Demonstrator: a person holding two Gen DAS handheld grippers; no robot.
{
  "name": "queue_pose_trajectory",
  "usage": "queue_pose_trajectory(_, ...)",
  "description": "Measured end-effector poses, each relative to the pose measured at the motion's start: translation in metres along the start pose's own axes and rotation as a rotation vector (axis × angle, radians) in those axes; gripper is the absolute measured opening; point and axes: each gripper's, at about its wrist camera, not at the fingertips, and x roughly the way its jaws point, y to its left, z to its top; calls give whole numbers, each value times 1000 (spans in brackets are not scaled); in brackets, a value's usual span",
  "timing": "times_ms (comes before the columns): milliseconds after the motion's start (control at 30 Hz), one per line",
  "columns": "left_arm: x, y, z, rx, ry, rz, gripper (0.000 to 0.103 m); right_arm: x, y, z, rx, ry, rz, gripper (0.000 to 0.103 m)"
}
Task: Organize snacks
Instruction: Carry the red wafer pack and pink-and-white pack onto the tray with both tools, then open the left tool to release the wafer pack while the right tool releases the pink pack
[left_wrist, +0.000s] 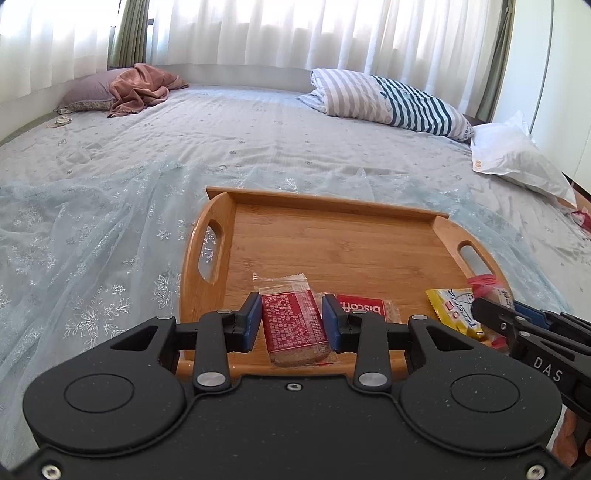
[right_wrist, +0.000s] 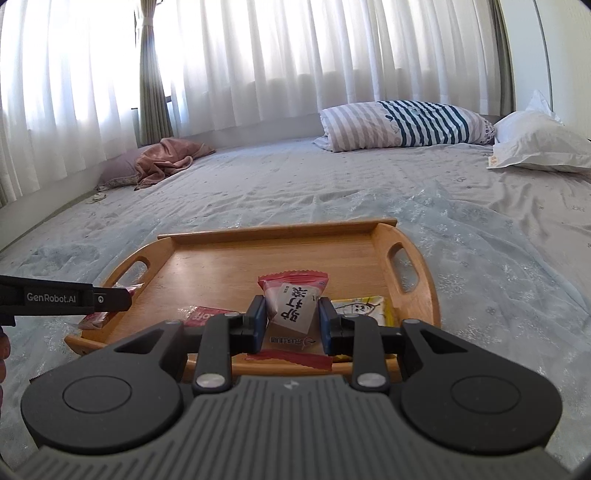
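The near rim of the wooden bamboo tray (left_wrist: 369, 258) is hidden behind the black body of the left claw (left_wrist: 291, 317). The red Biscoff packet (left_wrist: 360, 304) shows only in part behind one blue finger. The yellow crinkled snack packet (right_wrist: 365, 306) is half covered by the right claw (right_wrist: 291, 317). The small print on the red-labelled clear cracker packet (left_wrist: 291, 325) is too fine to read.

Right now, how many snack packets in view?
4. Red cracker packet in the left gripper; pink-and-white packet in the right gripper; red Biscoff packet and yellow packet lying on the wooden tray. The grippers may hide more.
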Motion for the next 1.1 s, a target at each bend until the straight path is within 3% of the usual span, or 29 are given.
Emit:
queue_pose_trajectory(500,43,2,4,45,42,0,34,52,9,-2,-20,119,14,35)
queue_pose_trajectory(1100,67,0,-2,67,71,21,34,66,13,-6,-34,145,-2,35)
